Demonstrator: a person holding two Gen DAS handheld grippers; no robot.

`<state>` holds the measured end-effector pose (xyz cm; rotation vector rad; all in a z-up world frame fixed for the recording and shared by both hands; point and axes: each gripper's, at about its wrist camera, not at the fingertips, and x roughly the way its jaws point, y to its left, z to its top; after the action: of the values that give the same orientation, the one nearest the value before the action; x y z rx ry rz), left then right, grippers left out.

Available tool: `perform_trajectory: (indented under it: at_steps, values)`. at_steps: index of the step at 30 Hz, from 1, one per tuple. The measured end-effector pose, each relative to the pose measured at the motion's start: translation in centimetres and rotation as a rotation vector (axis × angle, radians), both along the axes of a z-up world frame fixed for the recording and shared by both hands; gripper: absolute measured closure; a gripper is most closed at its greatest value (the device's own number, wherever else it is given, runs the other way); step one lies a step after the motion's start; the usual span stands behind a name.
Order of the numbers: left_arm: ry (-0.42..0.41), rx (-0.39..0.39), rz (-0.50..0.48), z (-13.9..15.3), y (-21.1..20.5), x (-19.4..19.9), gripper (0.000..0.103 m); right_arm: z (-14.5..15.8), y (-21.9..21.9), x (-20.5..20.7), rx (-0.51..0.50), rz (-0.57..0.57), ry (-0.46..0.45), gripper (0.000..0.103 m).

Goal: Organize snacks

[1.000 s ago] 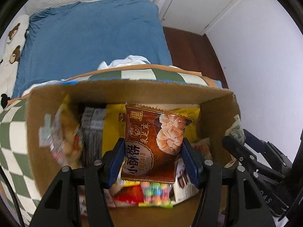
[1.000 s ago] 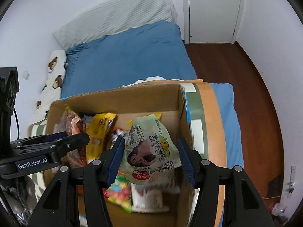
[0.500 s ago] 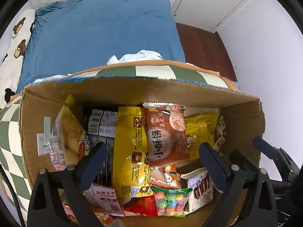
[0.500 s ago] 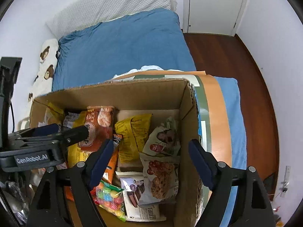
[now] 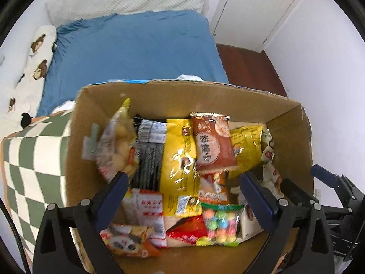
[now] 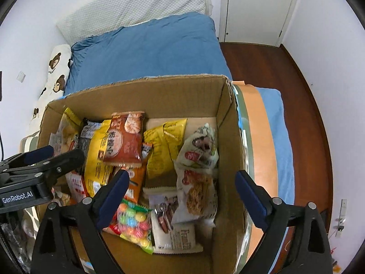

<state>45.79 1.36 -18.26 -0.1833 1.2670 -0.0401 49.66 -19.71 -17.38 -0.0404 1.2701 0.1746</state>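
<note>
A cardboard box (image 5: 289, 123) (image 6: 228, 123) holds several snack packs. A brown-red pack (image 5: 213, 145) (image 6: 124, 140) lies on a yellow pack (image 5: 178, 157) (image 6: 97, 157). A pale green-white pack (image 6: 200, 147) lies at the box's right side. A bag of coloured candy balls (image 5: 220, 225) (image 6: 133, 222) lies near the front. My left gripper (image 5: 182, 191) is open and empty above the box. My right gripper (image 6: 182, 187) is open and empty above the box; its body also shows in the left wrist view (image 5: 337, 191).
The box stands on a green-and-cream checkered cover (image 5: 29, 166) with an orange border (image 6: 257, 141). A bed with a blue sheet (image 5: 134, 48) (image 6: 146, 48) lies behind. White walls, a door (image 6: 257, 6) and dark wooden floor (image 6: 296, 91) are to the right.
Both grippers opened and let go: the brown-red pack and the pale green-white pack now lie in the box. Both grippers have since drawn back and up from it.
</note>
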Motion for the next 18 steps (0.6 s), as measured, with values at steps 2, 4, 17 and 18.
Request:
perform_trajectory:
  at_steps: [2, 4, 17, 18]
  values:
    - [-0.036, 0.026, 0.006, 0.8, 0.2, -1.3, 0.003, 0.7, 0.0, -1.0, -0.005, 0.0, -0.024, 0.007]
    - [-0.065, 0.046, 0.01, 1.4, 0.3, -2.5, 0.003, 1.5, 0.1, -2.1, -0.011, 0.0, -0.051, 0.007]
    - [-0.237, 0.08, 0.028, 7.1, 0.0, -10.9, 0.003, 9.0, -0.7, -10.7, 0.011, -0.017, -0.23, 0.007]
    - [-0.249, 0.08, 0.029, 7.5, -0.1, -11.6, 0.003, 9.7, -0.8, -11.4, 0.013, -0.014, -0.244, 0.007]
